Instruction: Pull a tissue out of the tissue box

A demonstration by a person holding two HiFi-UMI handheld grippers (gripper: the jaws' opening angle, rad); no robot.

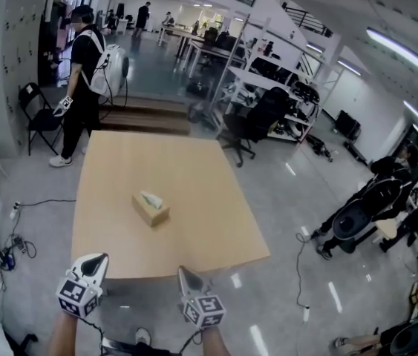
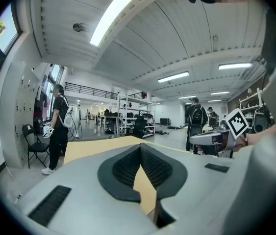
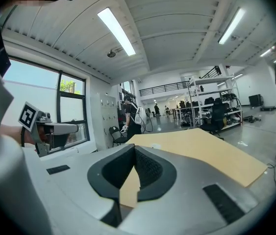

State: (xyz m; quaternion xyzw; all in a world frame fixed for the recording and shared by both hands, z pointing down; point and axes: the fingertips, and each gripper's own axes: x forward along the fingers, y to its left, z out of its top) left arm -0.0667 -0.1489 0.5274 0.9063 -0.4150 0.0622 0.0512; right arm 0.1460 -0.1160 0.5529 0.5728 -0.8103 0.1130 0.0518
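The left claw (image 1: 96,262) hovered short of the desk's (image 1: 119,169) near edge, jaws together and empty. Mid-desk, well ahead, sat the tissue box (image 1: 151,210), its long axis running far-left to near-right, with a tissue (image 1: 151,198) poking upward, untouched. The right claw (image 1: 185,274) was likewise closed and empty. Reach, grasp and pull were not yet done.

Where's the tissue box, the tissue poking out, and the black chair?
tissue box (image 1: 149,213), head view, its tan side.
tissue (image 1: 151,198), head view, white tuft on top.
black chair (image 1: 44,121), head view, its seat.
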